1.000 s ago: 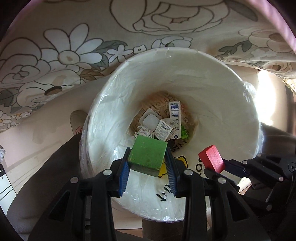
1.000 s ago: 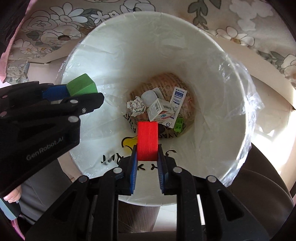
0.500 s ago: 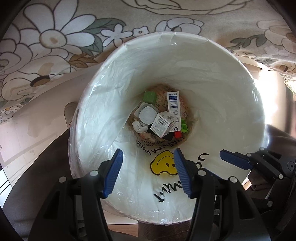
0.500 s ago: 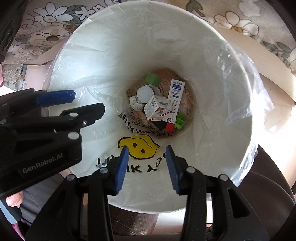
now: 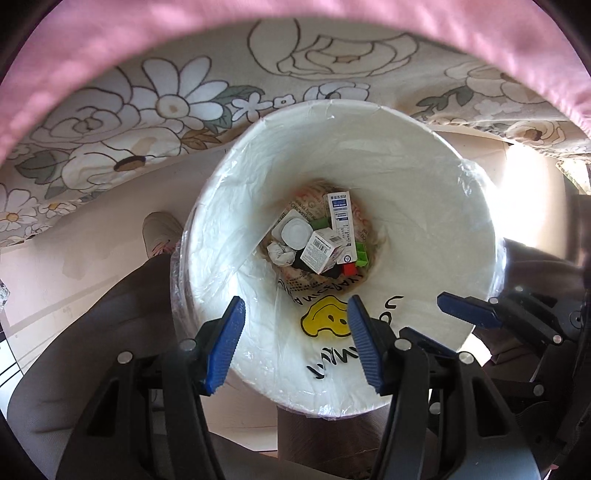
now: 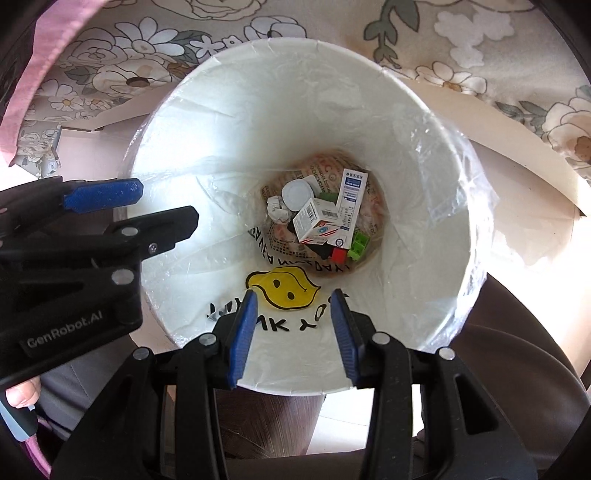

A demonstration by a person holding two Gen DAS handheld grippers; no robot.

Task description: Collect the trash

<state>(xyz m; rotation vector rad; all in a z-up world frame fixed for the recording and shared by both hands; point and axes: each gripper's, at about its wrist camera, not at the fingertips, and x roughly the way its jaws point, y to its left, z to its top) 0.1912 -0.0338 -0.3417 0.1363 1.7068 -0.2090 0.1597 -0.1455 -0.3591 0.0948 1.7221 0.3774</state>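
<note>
Both the left gripper [image 5: 295,339] and the right gripper [image 6: 291,334] hang over the bin [image 5: 406,155], parted and empty. Their jaws have just been opening. Deep in the bin lie boxes [image 6: 317,218], a red block [image 6: 339,254] and paper [image 6: 277,208].

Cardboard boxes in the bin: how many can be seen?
2. A squat barcode box lies mid-pile; a long blue-and-white box leans just to its right. More may be hidden beneath.

Home bedroom, floral bedsheet [image 5: 155,122], pink fabric [image 5: 295,22], lined white wastebin [image 6: 369,122]
</note>
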